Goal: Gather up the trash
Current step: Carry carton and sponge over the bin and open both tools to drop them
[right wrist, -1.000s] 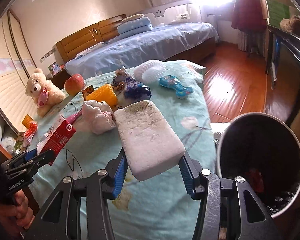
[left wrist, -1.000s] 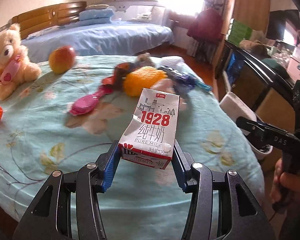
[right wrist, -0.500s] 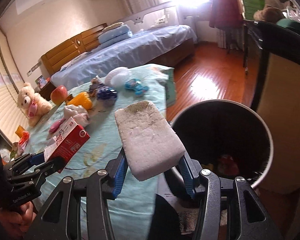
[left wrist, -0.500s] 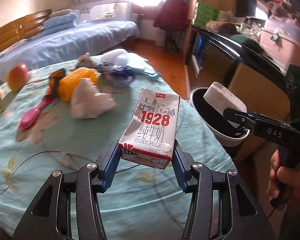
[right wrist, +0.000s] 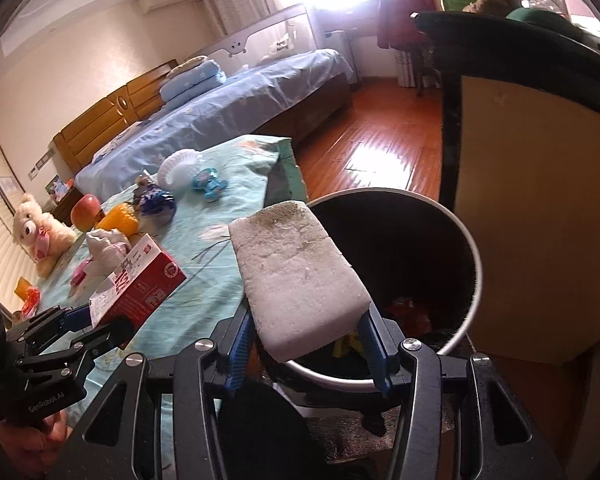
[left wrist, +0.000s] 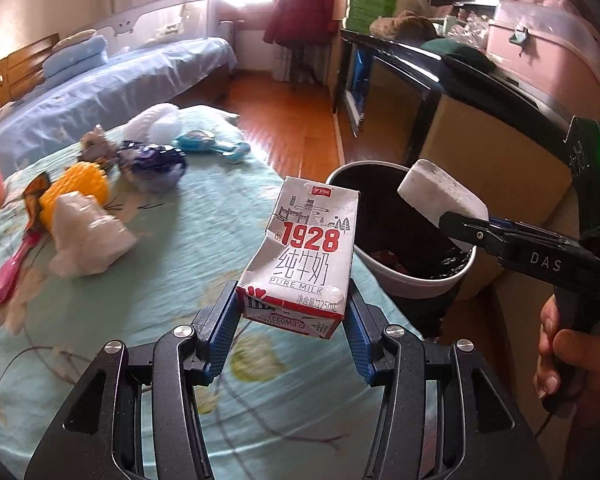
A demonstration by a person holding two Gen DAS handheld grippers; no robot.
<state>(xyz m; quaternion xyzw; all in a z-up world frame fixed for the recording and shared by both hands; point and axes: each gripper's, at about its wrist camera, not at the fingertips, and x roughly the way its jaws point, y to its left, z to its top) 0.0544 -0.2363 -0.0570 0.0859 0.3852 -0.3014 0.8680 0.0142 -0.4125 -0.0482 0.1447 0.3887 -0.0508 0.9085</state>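
The milk carton (left wrist: 300, 256), dented and marked "1928 pure milk", sits upright between the blue pads of the left gripper (left wrist: 292, 320), which is clamped on its lower sides at about half its spread; it hangs over the near right edge of the bed (left wrist: 148, 320), just left of the trash bin (left wrist: 416, 280). The white foam block (right wrist: 296, 276), dirty on its far end, is pinched the same way in the right gripper (right wrist: 304, 344), and its far half already juts over the bin's open mouth, while the carton is not yet above the rim

The bin stands on the floor against the bed's right side, lined in black, with some red and yellow scraps lying at the bottom, so part of the collecting looks done. Neither held piece has been dropped

Left on the floral bedspread, further off to the left, are a crumpled white tissue wad (left wrist: 88, 236), a wrinkled blue wrapper (left wrist: 156, 164) and a small brown wrapper (left wrist: 36, 192), which I judge still need picking up. Beside them lie things that look like keepers: a yellow spiky ball (left wrist: 80, 188), a pink brush (left wrist: 12, 272), a blue toy (left wrist: 208, 144), an apple (right wrist: 86, 212) and a teddy bear (right wrist: 36, 232). By my reckoning the task is around midway
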